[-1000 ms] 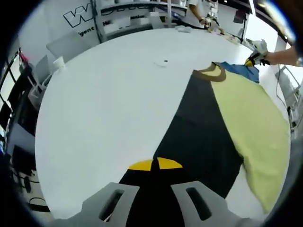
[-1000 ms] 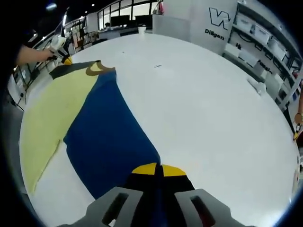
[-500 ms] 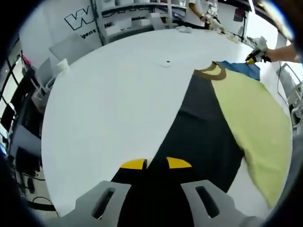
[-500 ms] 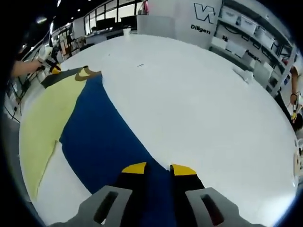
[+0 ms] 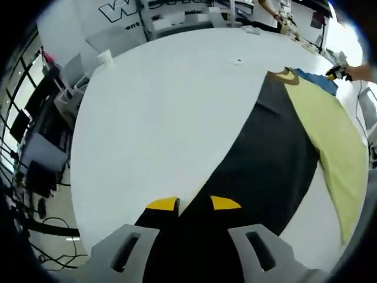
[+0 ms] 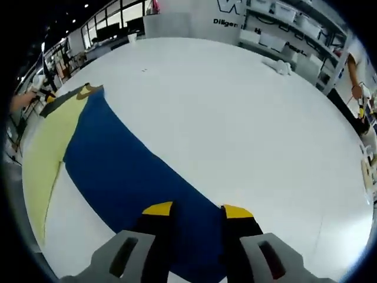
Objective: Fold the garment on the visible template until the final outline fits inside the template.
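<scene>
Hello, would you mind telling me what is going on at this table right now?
A person is working a garment with two tools on a large white table. The left hand-held gripper stands open over the black panel, and the right hand-held gripper stands open over the blue panel. A yellow-green panel lies between them. The garment lies spread out, not folded small.

A lab or workshop hall

Wide white worktable (image 6: 235, 118), shelving with white storage bins (image 6: 283, 17) — lettered white wall (image 5: 118, 9), dark-framed windows (image 6: 112, 15).
</scene>
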